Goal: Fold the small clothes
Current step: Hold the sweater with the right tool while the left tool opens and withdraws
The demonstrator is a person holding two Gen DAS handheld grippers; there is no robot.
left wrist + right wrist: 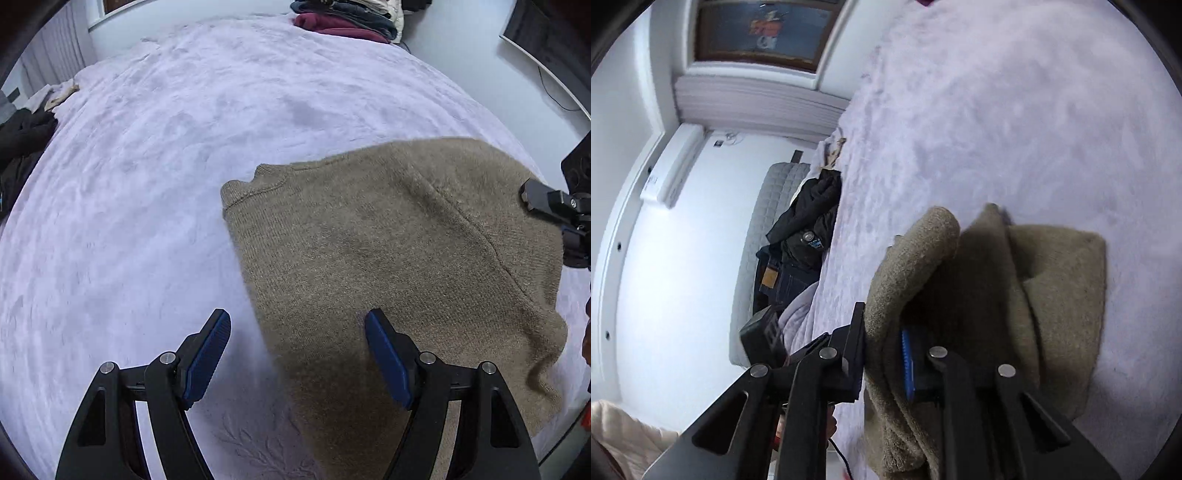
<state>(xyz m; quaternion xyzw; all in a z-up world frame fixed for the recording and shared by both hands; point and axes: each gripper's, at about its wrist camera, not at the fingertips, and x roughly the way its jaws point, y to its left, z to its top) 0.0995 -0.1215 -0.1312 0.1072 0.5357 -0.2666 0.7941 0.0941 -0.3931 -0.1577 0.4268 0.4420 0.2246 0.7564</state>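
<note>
Lavender blanket bears sweater; folded clothes pile far behind.

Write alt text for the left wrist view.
The left gripper hovers with jaws open and empty over the edge of a tan knit sweater lying on a pale lilac bedspread. Folded clothes are stacked at the far edge.

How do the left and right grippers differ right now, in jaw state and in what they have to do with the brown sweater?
The left gripper stands wide open with nothing between its blue pads; the right gripper is nearly shut, pinching a fold of the brown sweater. The left gripper hovers over the sweater's edge and the lilac blanket without gripping; the right gripper has sweater cloth draped over its fingers. Both have black frames and blue pads.
</note>
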